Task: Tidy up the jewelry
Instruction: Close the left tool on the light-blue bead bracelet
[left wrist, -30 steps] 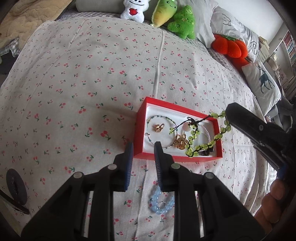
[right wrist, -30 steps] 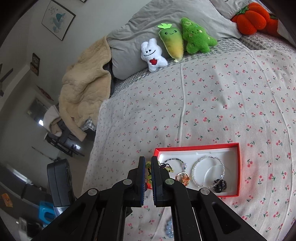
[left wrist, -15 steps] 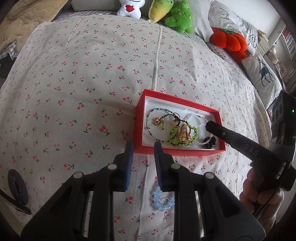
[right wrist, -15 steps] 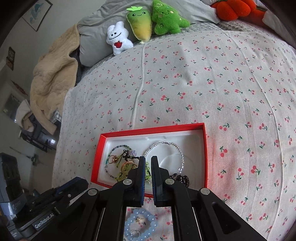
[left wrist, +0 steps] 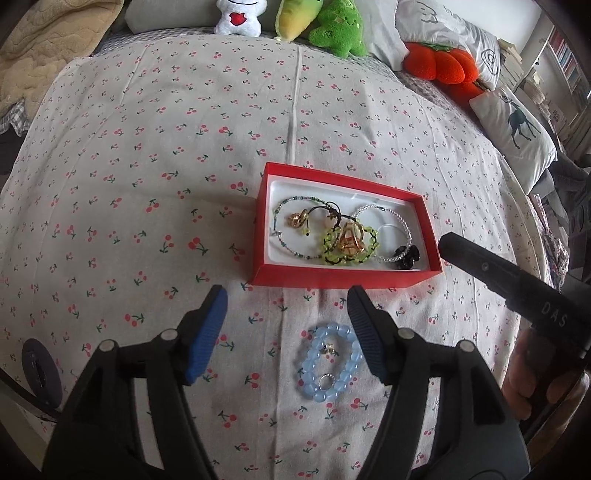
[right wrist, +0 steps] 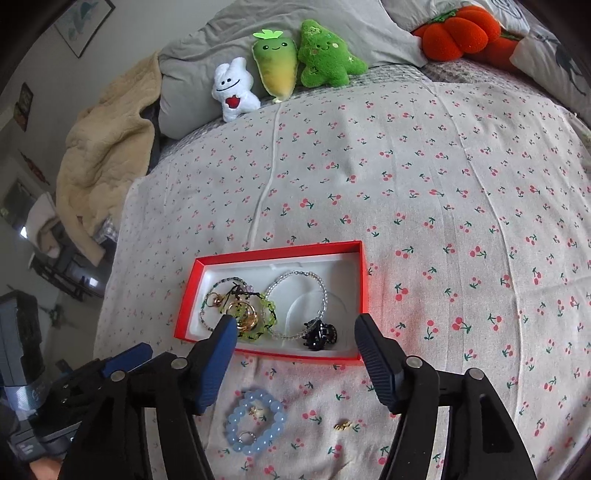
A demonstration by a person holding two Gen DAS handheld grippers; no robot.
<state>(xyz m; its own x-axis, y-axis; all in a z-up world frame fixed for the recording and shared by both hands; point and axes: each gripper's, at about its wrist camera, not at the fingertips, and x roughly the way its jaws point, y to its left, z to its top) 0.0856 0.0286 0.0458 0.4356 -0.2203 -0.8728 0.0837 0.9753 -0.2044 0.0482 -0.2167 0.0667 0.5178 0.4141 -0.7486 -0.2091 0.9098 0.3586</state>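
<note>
A red jewelry box (left wrist: 258, 236) (right wrist: 364, 280) lies on the cherry-print bedspread. Inside are a green bead bracelet (left wrist: 369, 240) (right wrist: 267, 306), gold pieces (left wrist: 297, 218) (right wrist: 245, 317), clear bead bracelets (left wrist: 400, 223) (right wrist: 295, 275) and a black hair clip (left wrist: 406, 256) (right wrist: 319, 334). A light blue bead bracelet (left wrist: 314, 369) (right wrist: 236, 424) lies on the bed in front of the box, with a small silver ring (left wrist: 325, 378) (right wrist: 244, 438) and a small gold piece (right wrist: 255, 410) inside it. A gold earring (right wrist: 341, 427) lies to its right. My left gripper (left wrist: 286, 325) is open and empty above the blue bracelet. My right gripper (right wrist: 295, 345) is open and empty over the box's near edge.
Plush toys (right wrist: 280, 70) and grey pillows (right wrist: 229, 33) line the head of the bed. An orange plush (left wrist: 437, 66) and a deer pillow (left wrist: 517, 125) sit at the right. A beige blanket (right wrist: 107, 147) hangs off the left side. The right gripper's body (left wrist: 517, 288) shows right of the box.
The right gripper lowered the green bead bracelet into the box, opened and let it go, then drew back. The left gripper opened wide.
</note>
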